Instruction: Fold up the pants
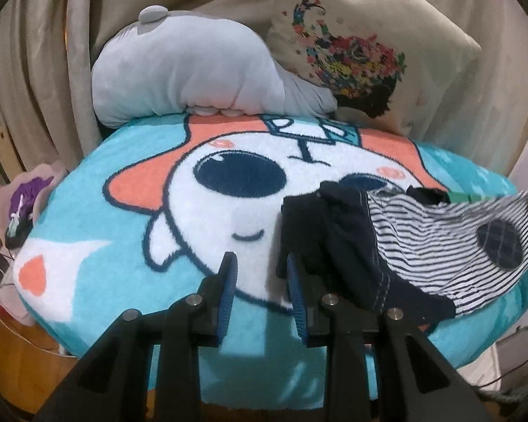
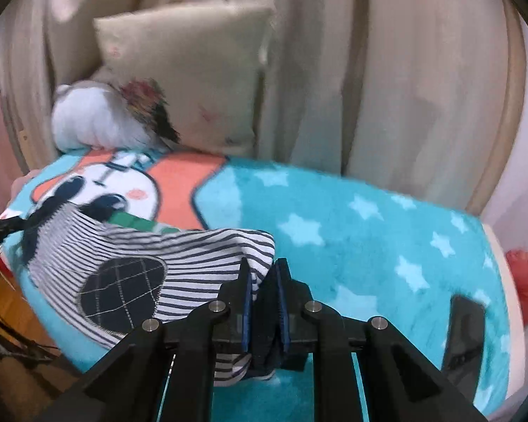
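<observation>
A: Pants (image 2: 130, 263), striped with a dark checked patch, are seen stretched above a turquoise cartoon blanket (image 2: 387, 246). One end is pinched between the pads of the right gripper (image 2: 264, 277), jaws pressed together on the fabric.

B: Left gripper (image 1: 260, 277): jaws are spread, nothing between the pads. Dark folds of the pants (image 1: 338, 246) are draped against the outer side of its right-hand finger; whether anything is caught there cannot be told.

A: Containers: none are made out with certainty. An orange-brown box shape (image 1: 21, 355) is cut off at the lower left; contents not visible.

B: Behind, a grey plush toy (image 1: 190, 74) and a printed cushion (image 1: 366, 52) are noted against curtains (image 2: 404, 70). A dark object (image 2: 464, 334) on the blanket's right edge is blurred, unidentified.
</observation>
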